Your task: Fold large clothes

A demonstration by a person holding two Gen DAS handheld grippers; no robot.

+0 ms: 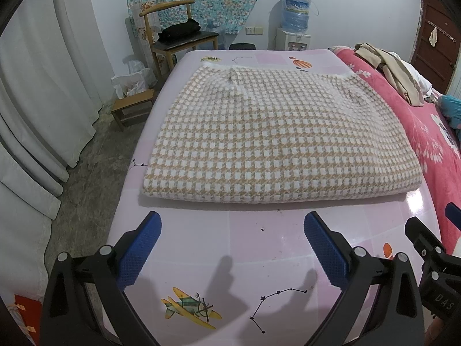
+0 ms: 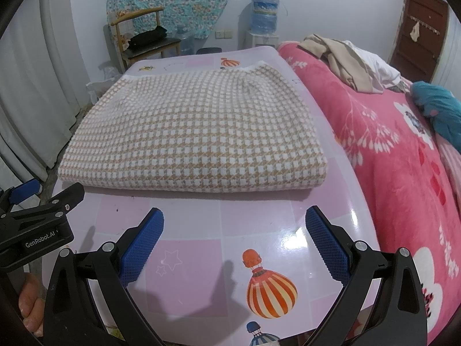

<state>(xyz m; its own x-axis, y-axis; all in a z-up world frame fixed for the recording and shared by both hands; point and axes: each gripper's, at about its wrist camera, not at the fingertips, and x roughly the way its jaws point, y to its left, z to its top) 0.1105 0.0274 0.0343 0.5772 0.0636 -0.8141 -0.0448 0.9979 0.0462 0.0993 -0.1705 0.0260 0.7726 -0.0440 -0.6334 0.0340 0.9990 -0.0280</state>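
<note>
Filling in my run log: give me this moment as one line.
garment: checked knit folded flat on pink table | left claw: open, empty, short of near edge | right claw: open, empty

We're looking into a home bedroom: a bed under a pink floral fleece blanket (image 2: 389, 155), long white curtains (image 1: 37, 86), a wooden chair (image 1: 178, 37), and a water dispenser with blue bottle (image 1: 295, 14).

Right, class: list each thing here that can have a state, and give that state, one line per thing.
Checked garment: folded, lying flat on the table.
Left gripper: open, holding nothing.
Right gripper: open, holding nothing.
Beige clothes: unfolded, heaped on the pink blanket.
Brown door: shut.
</note>
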